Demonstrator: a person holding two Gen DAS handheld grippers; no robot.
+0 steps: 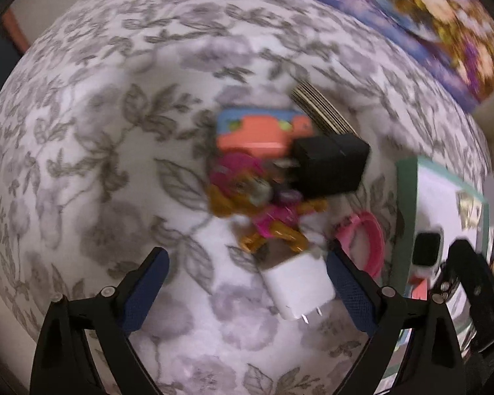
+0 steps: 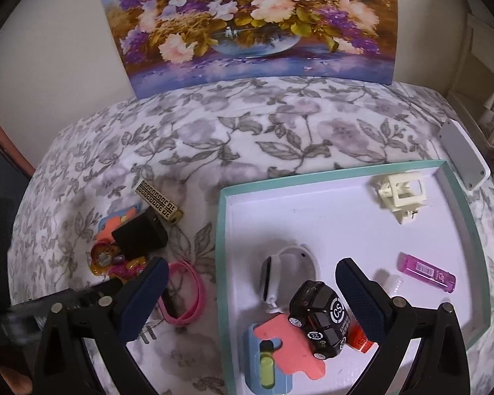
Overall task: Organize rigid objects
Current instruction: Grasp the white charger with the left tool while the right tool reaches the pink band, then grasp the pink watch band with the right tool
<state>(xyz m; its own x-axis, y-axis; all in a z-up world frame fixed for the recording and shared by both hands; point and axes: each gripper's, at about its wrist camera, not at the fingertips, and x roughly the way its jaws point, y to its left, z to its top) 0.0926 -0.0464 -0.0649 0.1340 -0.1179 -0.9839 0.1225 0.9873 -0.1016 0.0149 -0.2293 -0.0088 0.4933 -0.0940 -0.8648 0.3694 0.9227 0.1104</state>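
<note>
We see the left gripper (image 1: 247, 283) with jaws wide apart above the white plug-in charger (image 1: 296, 288) on the leaf-patterned cloth surface (image 1: 98, 164), beside a pink toy figure (image 1: 263, 210). The right gripper (image 2: 250, 296) hangs, jaws apart, above a black toy car (image 2: 319, 319) in the teal-rimmed white tray (image 2: 332, 169).

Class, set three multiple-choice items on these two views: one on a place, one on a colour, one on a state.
1. Where is the black toy car?
A in the tray
B on the floral cloth
C on the painting

2. What colour is the band beside the tray?
A green
B pink
C white

3. The left gripper is:
A open
B shut on the black charger
C shut on the figurine

Key: 1 A, the car stands inside the rim; 2 B, plainly pink; 3 A, its fingers stand wide apart over the white charger.
</note>
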